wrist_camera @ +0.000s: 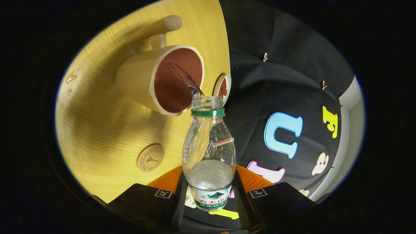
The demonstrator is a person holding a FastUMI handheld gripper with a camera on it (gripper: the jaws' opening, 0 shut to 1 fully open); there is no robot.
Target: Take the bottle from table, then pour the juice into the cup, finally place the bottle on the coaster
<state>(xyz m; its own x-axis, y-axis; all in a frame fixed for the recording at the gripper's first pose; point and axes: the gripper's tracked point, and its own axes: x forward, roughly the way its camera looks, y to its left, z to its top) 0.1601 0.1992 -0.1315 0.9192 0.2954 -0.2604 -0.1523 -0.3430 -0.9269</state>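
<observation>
Bottle (209, 152): clear plastic, green neck ring, cap off, label band at its base; lower centre of the frame, clamped between the two fingers of the gripper (209, 198), one finger pressing on each side of the labelled base. The view is rolled, so the bottle is tipped towards the cup, its open mouth at the cup's rim. A thin clear stream (185, 78) runs from the mouth into the cup. Liquid is pooled near the label end, and a streak of it lies along the inner wall up to the neck.

Table (97, 117): pale wood grain, left half of the frame. Small droplets (71, 77) on it at the far left.

Round wooden coaster (150, 157): lower left of centre, flat on the table, stamped with a ring of lettering and a central emblem; well apart from the cup, just left of the bottle's body.

Cup (152, 81): upper centre-left, cream outside, reddish-brown inside, standing on the table, with a wooden dowel-like handle (156, 27) projecting above it.

Small round disc (223, 87): white rim, brown motif; just right of the cup's rim, at the table's edge.

Black cloth wall (286, 74): right half of the frame.
</observation>
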